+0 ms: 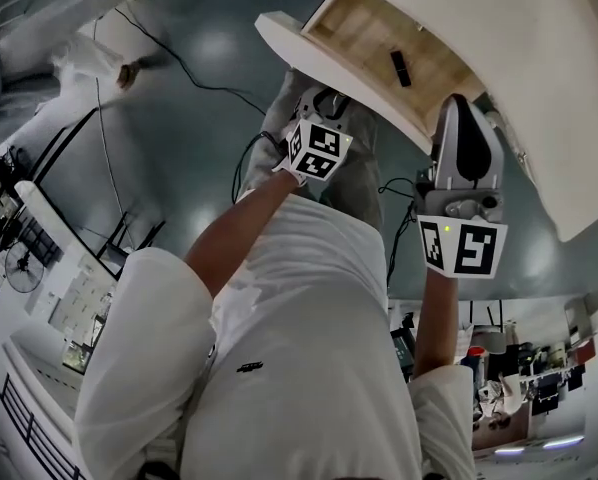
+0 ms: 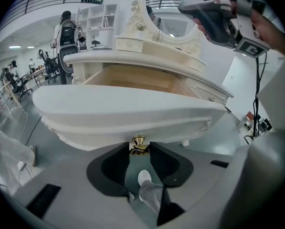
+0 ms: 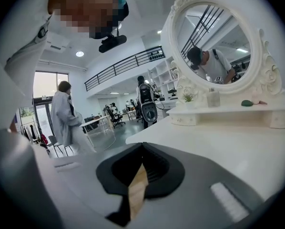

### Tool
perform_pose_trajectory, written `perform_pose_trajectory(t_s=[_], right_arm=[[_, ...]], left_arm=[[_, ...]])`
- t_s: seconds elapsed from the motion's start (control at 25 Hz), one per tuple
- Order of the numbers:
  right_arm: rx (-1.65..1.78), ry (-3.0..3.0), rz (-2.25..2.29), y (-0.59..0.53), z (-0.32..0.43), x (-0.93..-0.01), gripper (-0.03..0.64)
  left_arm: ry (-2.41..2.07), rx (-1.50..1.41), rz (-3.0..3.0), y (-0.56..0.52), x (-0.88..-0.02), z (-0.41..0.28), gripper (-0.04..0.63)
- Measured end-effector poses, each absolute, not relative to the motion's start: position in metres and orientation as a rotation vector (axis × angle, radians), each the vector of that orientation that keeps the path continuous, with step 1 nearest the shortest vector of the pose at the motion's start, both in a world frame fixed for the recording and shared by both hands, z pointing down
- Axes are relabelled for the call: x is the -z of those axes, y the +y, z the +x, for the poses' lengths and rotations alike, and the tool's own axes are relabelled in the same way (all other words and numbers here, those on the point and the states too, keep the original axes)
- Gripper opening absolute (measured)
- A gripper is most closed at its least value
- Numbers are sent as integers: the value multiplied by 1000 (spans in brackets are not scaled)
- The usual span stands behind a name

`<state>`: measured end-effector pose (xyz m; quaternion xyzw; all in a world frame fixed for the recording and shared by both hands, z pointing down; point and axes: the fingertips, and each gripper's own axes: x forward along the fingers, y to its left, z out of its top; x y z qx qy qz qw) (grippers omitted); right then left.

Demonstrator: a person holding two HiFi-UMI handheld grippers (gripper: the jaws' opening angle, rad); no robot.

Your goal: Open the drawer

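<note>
**Grip on a small knob, drawer well out: slip or overrun to be guarded against**

The drawer (image 2: 123, 111) of the white dressing counter (image 3: 238, 142) is seen already drawn well out, its wooden inside exposed. The left tool (image 2: 139, 147) is clamped on the brass knob (image 2: 139, 140) at the middle of the drawer front, with only the tips of the jaws bearing on it. The right tool (image 3: 141, 147) is held above the counter top with its jaws together and nothing between them; it is not engaged with the drawer.

The main hazard is judged to be loss of the knob. It is small, rounded and polished, and it is gripped at the very tips. If the pull is angled downward or sideways rather than along the drawer's travel, the jaws could be dragged off it.

A second hazard is overrun. With so much of the drawer already out, a further pull might bring it off its runners, so that the front would drop towards the floor and the foot (image 2: 143, 178) seen below it. A small dark object (image 1: 400, 67) lying inside could be sent sliding by a jerk or a sudden stop.
</note>
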<state>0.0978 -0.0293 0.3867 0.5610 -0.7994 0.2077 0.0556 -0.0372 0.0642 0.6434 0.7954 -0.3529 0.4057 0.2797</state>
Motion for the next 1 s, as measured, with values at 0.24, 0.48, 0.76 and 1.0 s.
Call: perform_pose_trajectory(t_s=[0.24, 0.48, 0.76, 1.0], right_arm=[[-630, -2430, 1698, -33, 98, -386, 11], [-629, -2430, 1695, -40, 102, -387, 11], [-635, -2436, 1684, -47, 101, -388, 11], [-625, -2443, 1667, -45, 95, -385, 11]], left_arm=[[-942, -1091, 2127, 67, -644, -39, 138], [-935, -1092, 2117, 69, -644, -39, 138], [-925, -1094, 2113, 69, -645, -40, 138], [-934, -1077, 2105, 70, -645, -40, 138]])
